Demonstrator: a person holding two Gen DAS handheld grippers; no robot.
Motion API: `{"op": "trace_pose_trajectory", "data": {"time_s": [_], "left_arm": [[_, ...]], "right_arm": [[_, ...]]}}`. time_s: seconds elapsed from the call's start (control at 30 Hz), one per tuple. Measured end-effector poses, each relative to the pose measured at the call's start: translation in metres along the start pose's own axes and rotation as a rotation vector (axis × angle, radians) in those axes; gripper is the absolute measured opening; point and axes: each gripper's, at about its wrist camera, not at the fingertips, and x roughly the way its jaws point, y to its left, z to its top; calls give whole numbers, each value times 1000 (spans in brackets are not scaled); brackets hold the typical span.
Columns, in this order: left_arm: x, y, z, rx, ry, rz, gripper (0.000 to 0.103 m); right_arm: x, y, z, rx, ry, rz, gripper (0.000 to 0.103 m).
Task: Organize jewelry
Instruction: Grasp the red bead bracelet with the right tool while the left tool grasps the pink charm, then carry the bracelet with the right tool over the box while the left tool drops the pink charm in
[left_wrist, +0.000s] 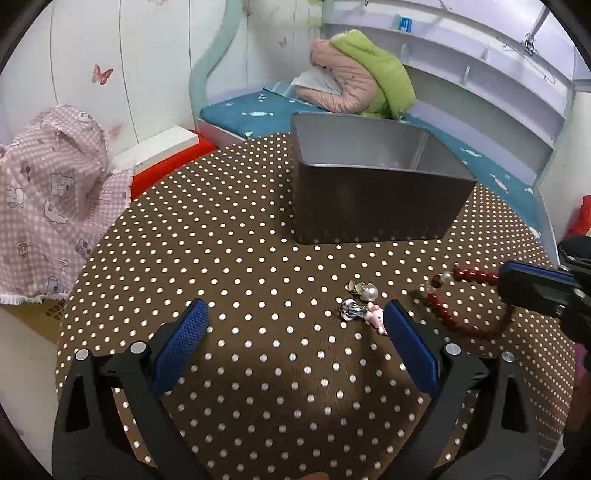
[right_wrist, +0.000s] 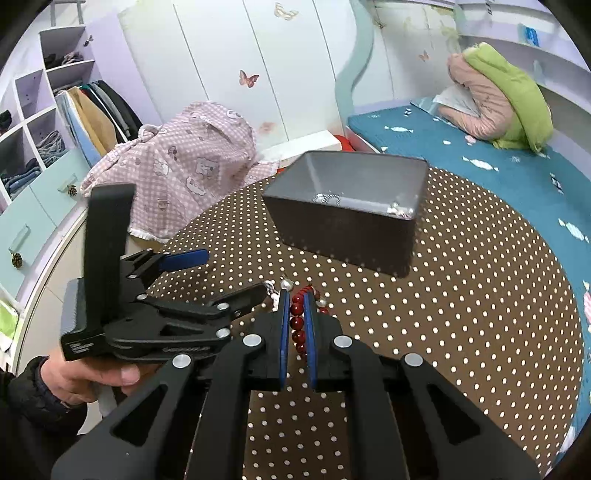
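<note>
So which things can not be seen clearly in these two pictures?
- Tin box contents: left wrist view, near wall hides the floor; right wrist view shows only tiny silver pieces.
- Red bead bracelet: right tongs cover part.
- Small charms: too small to identify.

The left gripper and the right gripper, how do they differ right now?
The left gripper is open, its blue pads spread wide with nothing between them; the right gripper is shut on the red bead bracelet. The left one hangs over bare polka-dot tablecloth beside the small pink charm, while the right one is at the bracelet itself. Both have black frames and blue pads.
</note>
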Motion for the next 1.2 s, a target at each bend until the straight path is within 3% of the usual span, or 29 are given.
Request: {"op": "trace_pose_trajectory", "data": {"time_s": [0.1,0.13,0.3,0.37,0.53,0.83,0.93,1.2], "left_arm": [[9,-1,2,-2,15,-9,89],[13,-1,2,-3,29,-21,79],[10,-5,2,8,22,-69,59],[9,-6,2,8,22,-90,44],[11,-4,4,8,28,-112,25],[14,-10,7,52,20,-109,24],[15,-11,9,37,19,-123,13],[-8,4,4,5,-24,-132,13]], "right_arm": [[0,-3,-2,7,2,1,6],[-1,-4,-3,11,1,4,6],[1,-4,-2,16,5,9,7],[1,-4,-2,14,7,10,7],[2,-5,-2,15,7,11,7],[4,-5,-1,16,14,8,7],[3,-6,0,17,12,6,7],[-6,-2,5,10,-10,4,6]]}}
